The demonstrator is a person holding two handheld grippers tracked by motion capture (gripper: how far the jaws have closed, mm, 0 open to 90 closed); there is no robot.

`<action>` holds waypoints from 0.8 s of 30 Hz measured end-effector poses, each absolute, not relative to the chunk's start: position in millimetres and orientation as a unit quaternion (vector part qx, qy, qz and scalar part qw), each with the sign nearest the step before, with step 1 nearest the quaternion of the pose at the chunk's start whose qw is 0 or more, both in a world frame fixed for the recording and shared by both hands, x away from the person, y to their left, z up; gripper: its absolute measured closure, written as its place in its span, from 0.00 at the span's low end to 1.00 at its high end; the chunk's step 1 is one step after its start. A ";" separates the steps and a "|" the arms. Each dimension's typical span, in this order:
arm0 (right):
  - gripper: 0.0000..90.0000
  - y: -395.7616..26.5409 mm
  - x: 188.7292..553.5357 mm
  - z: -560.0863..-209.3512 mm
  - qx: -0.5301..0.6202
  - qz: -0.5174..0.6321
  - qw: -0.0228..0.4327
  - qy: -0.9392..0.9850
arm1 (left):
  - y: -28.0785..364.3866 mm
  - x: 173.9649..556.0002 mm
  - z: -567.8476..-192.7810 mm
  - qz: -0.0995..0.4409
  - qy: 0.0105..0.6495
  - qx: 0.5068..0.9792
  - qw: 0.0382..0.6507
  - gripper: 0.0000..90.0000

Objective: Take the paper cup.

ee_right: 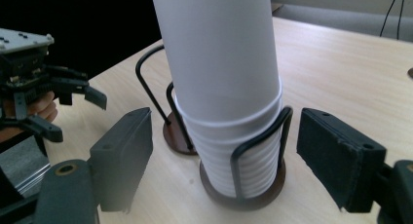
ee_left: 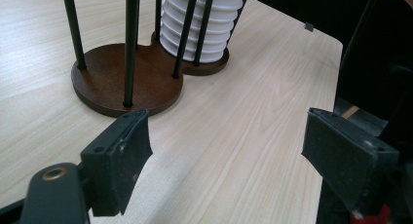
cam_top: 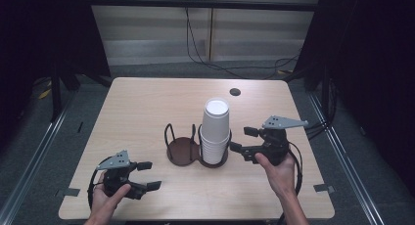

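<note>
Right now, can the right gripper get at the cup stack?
Probably yes. The right gripper is open beside the cup stack, its jaws apart on either side of it in the right gripper view, not touching. Only the holder's thin wires partly wrap the lower cups.

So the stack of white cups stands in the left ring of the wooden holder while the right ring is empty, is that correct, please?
Not quite: the high view shows the stack of white cups in the right ring of the wooden holder, and the left ring is the empty one.

Pale wood table point(cam_top: 147, 107), grey floor point(cam_top: 58, 137) — black cables point(cam_top: 220, 63), dark curtains point(cam_top: 372, 49)
</note>
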State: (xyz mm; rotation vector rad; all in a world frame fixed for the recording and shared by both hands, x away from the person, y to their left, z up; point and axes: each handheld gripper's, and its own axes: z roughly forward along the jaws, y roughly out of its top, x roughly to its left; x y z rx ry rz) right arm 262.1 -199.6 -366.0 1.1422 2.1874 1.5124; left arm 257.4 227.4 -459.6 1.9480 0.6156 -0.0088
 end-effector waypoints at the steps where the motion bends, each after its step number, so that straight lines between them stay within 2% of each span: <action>1: 0.23 -199.6 262.1 -366.0 0.392 0.519 0.123 0.750 | 227.5 257.3 -459.7 -0.005 0.258 0.813 0.522 0.20; 4: 0.21 -198.0 264.6 -358.4 0.390 0.516 0.127 0.752 | 227.6 257.7 -459.7 -0.003 0.257 0.816 0.518 0.20; 5: 0.18 -199.8 267.0 -354.5 0.397 0.519 0.126 0.746 | 227.8 258.0 -459.8 -0.003 0.259 0.815 0.518 0.20; 10: 0.18 -202.3 275.6 -344.6 0.393 0.530 0.113 0.743 | 226.8 259.1 -461.2 -0.006 0.259 0.818 0.514 0.20; 24: 0.18 -188.3 290.8 -324.9 0.373 0.539 0.113 0.746 | 226.0 260.4 -463.2 -0.012 0.261 0.820 0.510 0.20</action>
